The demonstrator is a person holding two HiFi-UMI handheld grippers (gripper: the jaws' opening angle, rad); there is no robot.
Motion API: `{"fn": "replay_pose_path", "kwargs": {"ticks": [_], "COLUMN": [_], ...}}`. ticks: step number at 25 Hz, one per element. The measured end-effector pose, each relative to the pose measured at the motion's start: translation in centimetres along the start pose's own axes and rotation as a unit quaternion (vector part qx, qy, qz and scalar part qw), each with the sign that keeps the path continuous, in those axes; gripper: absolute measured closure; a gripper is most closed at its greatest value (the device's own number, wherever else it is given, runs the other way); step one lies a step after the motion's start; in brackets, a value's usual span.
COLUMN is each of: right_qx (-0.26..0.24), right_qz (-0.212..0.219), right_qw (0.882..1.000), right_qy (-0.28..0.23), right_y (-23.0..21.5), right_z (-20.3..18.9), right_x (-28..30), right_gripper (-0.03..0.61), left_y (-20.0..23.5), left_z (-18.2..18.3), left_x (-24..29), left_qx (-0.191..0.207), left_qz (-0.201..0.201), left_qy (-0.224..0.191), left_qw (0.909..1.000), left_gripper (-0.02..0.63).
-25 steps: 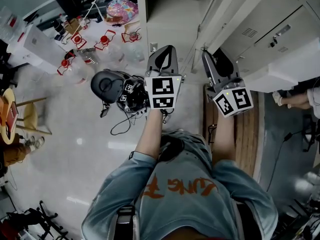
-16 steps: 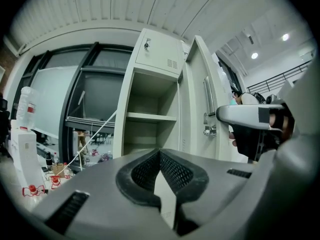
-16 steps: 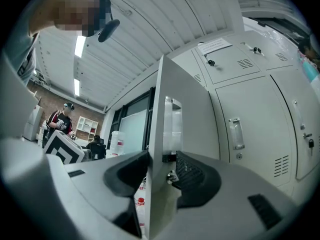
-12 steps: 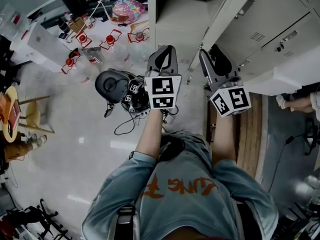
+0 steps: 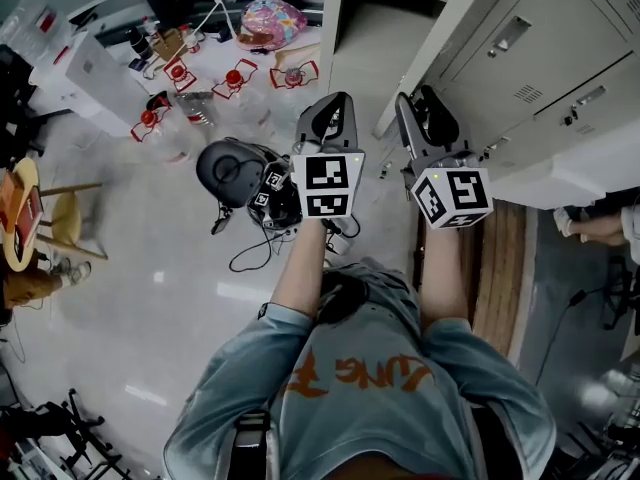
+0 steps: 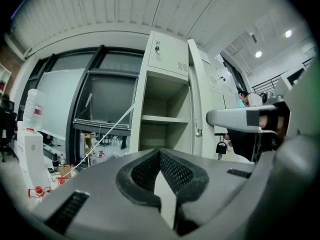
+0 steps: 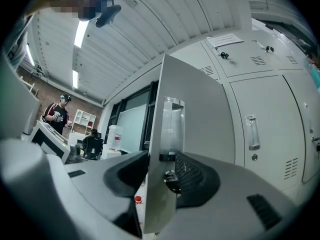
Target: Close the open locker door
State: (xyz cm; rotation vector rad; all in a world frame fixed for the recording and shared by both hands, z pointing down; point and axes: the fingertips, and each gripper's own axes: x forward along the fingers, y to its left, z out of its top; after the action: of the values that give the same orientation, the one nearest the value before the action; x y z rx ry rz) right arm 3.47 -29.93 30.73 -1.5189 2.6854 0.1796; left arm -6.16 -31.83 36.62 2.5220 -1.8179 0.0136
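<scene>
The open locker door [image 5: 436, 40] stands edge-on to me, hinged to the pale grey locker [image 6: 161, 94], whose shelf shows inside. In the right gripper view the door [image 7: 197, 109] fills the middle, with its handle [image 7: 172, 126] just above the jaws. My right gripper [image 5: 413, 105] [image 7: 161, 180] is shut on the door's free edge, one jaw on each face. My left gripper [image 5: 334, 110] [image 6: 163, 186] is shut on nothing, held in front of the open compartment, left of the door. The right gripper [image 6: 245, 119] shows in the left gripper view beside hanging keys [image 6: 220, 147].
Closed lockers [image 5: 545, 53] run along the right. A wooden bench [image 5: 497, 268] lies under my right arm. On the floor to the left are a black helmet-like object with cables [image 5: 232, 171], bottles with red caps [image 5: 180, 73] and a colourful bag [image 5: 275, 18].
The right gripper has moved slightly left and forward with the door's edge. The locker front has shifted in the head view. The left gripper has barely moved.
</scene>
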Motion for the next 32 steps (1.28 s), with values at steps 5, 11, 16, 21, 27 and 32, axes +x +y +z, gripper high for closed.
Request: {"fn": "replay_pose_path", "kwargs": {"ticks": [5,11,16,21,27,32], "right_qx": [-0.002,0.001,0.0,0.0,0.007,0.008], "right_qz": [-0.005,-0.021,-0.03,-0.033,-0.072,-0.057], "right_qw": [1.0,1.0,0.999,0.999,0.997,0.998], "right_qy": [0.009,0.023,0.031,0.032,0.019,0.017], "right_y": [0.5,1.1,1.2,1.3,-1.1,-1.5], "right_z": [-0.2,-0.3,-0.5,-0.7,-0.3,-0.5], "right_x": [1.7,4.2,6.2,8.6,10.9,12.9], "right_gripper": [0.402,0.404,0.407,0.41,0.431,0.431], "left_y": [0.9,3.0,4.4,6.2,7.5,8.5], "left_z": [0.4,0.7,0.7,0.4,0.2,0.3], "left_x": [0.1,0.4,1.1,2.1,3.3,4.9], "left_qx": [0.004,0.003,0.004,0.0,0.0,-0.002], "left_qz": [0.005,0.019,0.03,0.05,0.064,0.074], "left_qy": [-0.005,-0.005,-0.002,-0.001,0.002,0.003], "left_qw": [1.0,0.9998,0.9995,0.9988,0.9979,0.9973], "left_gripper": [0.592,0.592,0.592,0.592,0.592,0.592]}}
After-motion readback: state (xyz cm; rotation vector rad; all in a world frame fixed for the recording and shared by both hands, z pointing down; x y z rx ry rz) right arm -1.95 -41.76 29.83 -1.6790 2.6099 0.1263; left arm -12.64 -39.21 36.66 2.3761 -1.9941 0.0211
